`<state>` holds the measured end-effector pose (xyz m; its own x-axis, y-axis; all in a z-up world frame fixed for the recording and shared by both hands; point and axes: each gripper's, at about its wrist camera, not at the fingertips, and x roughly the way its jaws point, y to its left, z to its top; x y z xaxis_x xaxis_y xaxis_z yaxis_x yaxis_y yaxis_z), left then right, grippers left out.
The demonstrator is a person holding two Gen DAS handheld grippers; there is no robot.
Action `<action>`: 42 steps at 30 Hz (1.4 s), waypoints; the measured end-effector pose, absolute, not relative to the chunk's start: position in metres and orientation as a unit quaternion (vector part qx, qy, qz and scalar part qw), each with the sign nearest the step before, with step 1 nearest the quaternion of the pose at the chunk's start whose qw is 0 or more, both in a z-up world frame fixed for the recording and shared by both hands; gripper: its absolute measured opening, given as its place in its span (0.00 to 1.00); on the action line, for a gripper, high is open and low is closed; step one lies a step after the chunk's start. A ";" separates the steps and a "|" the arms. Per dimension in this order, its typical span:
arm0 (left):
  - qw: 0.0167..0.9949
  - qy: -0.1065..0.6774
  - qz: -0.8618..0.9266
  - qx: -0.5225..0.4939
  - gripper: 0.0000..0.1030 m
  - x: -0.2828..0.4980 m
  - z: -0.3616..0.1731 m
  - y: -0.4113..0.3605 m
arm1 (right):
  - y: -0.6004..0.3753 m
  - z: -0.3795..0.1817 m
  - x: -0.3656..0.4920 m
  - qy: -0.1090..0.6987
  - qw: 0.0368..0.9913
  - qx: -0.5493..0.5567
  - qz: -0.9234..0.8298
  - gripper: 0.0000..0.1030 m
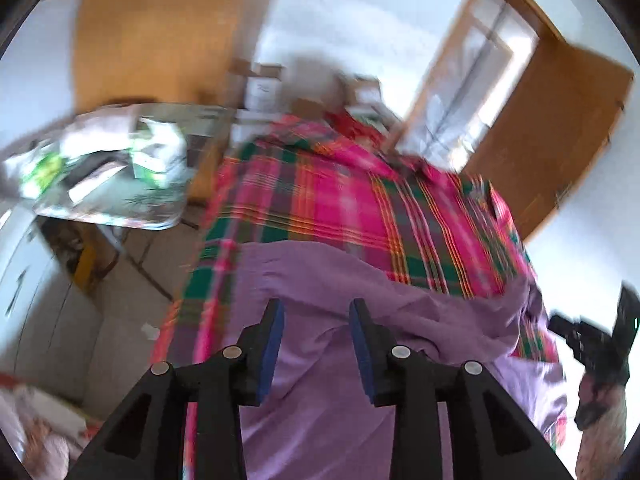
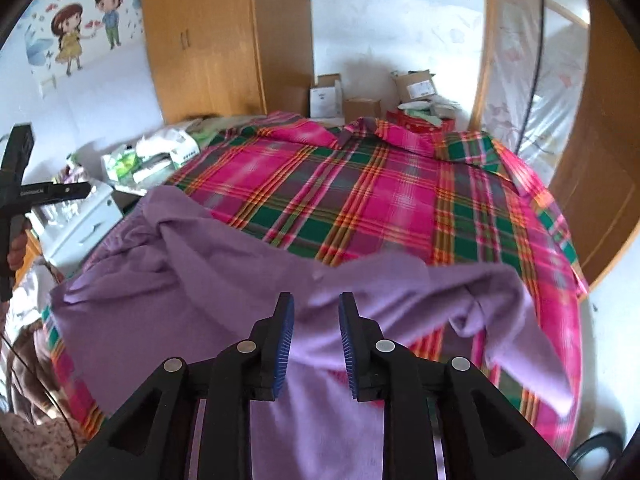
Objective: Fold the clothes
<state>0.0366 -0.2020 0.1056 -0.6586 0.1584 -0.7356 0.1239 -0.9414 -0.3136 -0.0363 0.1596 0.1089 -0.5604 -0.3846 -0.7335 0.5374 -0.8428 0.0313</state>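
Both my grippers, left gripper point(image 1: 317, 312) and right gripper point(image 2: 316, 306), fingers apart, empty, over purple garment point(image 2: 192, 280); plaid bed point(image 2: 360, 200) at 12 o'clock.

No legible text; small white lettering on the left gripper point(image 2: 24, 184) unreadable.

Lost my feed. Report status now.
Both hand-held grippers, left and right, open. Purple garment rumpled on plaid bed, unfolded. Nothing in the way.
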 end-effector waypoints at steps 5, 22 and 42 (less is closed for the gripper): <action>0.055 -0.150 0.886 -0.434 0.34 -0.022 0.087 -0.185 | 0.128 0.096 -0.081 0.119 0.284 0.412 -0.857 0.37; 0.082 -0.008 0.847 -0.526 0.35 -0.102 0.031 -0.174 | 0.094 0.027 -0.155 0.194 0.320 0.526 -0.764 0.37; 0.133 0.044 0.827 -0.544 0.35 -0.110 0.008 -0.161 | 0.075 0.017 -0.143 0.227 0.364 0.515 -0.742 0.20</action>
